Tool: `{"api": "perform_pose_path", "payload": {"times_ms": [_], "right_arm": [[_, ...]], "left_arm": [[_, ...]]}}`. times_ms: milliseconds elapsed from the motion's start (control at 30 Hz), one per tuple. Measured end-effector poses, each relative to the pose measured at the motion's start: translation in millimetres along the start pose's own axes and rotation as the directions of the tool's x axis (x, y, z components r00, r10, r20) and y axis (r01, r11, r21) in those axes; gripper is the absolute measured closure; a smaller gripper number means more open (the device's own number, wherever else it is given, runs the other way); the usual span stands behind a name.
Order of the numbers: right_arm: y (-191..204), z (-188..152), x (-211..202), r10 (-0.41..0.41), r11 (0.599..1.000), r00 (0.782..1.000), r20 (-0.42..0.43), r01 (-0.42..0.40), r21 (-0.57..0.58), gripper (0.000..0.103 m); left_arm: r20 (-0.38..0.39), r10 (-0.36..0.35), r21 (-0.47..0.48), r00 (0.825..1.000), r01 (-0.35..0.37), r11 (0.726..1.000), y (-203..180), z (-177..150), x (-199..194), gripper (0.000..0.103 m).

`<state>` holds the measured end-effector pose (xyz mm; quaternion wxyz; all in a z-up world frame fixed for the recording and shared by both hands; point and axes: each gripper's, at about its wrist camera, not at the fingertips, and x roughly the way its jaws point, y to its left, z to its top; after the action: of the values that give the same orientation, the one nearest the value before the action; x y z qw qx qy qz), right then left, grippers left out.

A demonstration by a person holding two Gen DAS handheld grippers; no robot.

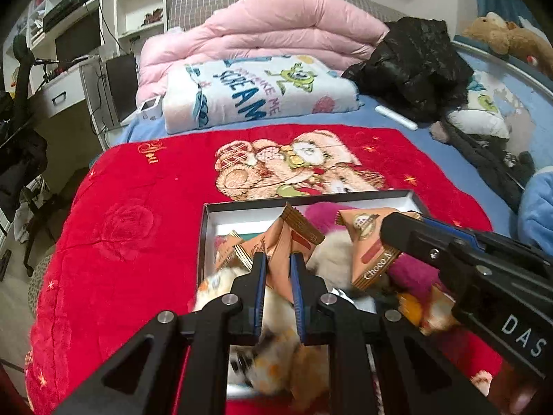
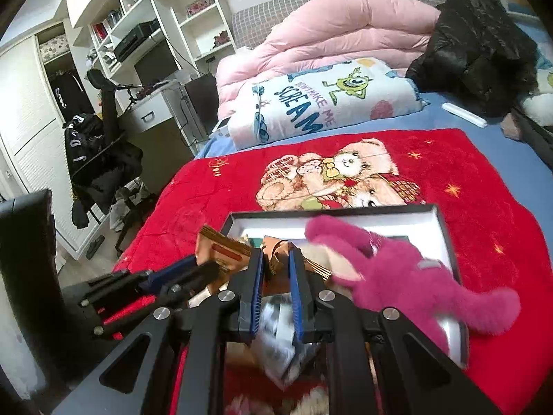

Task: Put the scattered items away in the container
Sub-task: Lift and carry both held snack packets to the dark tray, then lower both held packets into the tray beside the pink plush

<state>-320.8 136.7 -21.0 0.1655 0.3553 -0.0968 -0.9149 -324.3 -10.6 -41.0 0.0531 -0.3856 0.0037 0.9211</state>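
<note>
Over shallow box [image 1: 413, 197] on red blanket [image 1: 131, 186]: orange snack packet [image 1: 288, 242] clamped by left gripper [image 1: 278, 259], long axis running away from camera, crimped end pointed up toward far rim. Second packet [image 2: 276, 252] clamped by right gripper [image 2: 275, 255]. Pink plush [image 2: 397, 269] draped across box, orientation blurred.

Bright, even room light, heavy fisheye on both wrist cams

No hard shadows or glare anywhere, colours pop on the red blanket [image 1: 138, 207]. Stuff right under and just ahead of each gripper is smeared with motion blur, especially the pink plush [image 2: 397, 276]; farther ahead the pink duvet [image 1: 276, 27] stays sharp. Shelves [image 2: 155, 17] bend near the edges, corners go black.
</note>
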Motion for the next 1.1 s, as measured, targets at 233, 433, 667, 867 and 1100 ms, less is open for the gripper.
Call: {"api": "perform_pose_path", "payload": {"times_ms": [233, 433, 667, 867, 1100], "right_arm": [[-3.4, 18.0, 62.3, 0.016, 1.0, 0.998, -0.066, -0.015, 0.01, 0.089], [-5.1, 25.1, 109.0, 0.012, 1.0, 0.993, -0.12, -0.011, 0.01, 0.089], [-7.2, 28.6, 131.8, 0.001, 1.0, 0.991, -0.136, 0.003, 0.03, 0.089], [-14.4, 25.8, 139.0, 0.031, 0.997, 0.99, -0.137, -0.021, 0.074, 0.089], [-15.5, 26.0, 141.9, 0.027, 0.997, 0.99, -0.139, -0.016, 0.076, 0.089]], "left_arm": [[-0.011, -0.005, 0.021, 1.0, 0.005, 1.0, 13.3, 19.0, 46.6, 0.088], [-0.018, 0.0, 0.058, 1.0, 0.001, 0.998, 19.0, 23.4, 74.2, 0.091], [-0.013, -0.008, 0.068, 1.0, 0.009, 0.998, 15.9, 25.4, 86.5, 0.091], [-0.004, -0.002, 0.08, 1.0, 0.002, 0.997, 13.7, 24.5, 88.4, 0.091], [-0.003, 0.008, 0.081, 1.0, -0.008, 0.997, 13.9, 24.4, 90.6, 0.091]]}}
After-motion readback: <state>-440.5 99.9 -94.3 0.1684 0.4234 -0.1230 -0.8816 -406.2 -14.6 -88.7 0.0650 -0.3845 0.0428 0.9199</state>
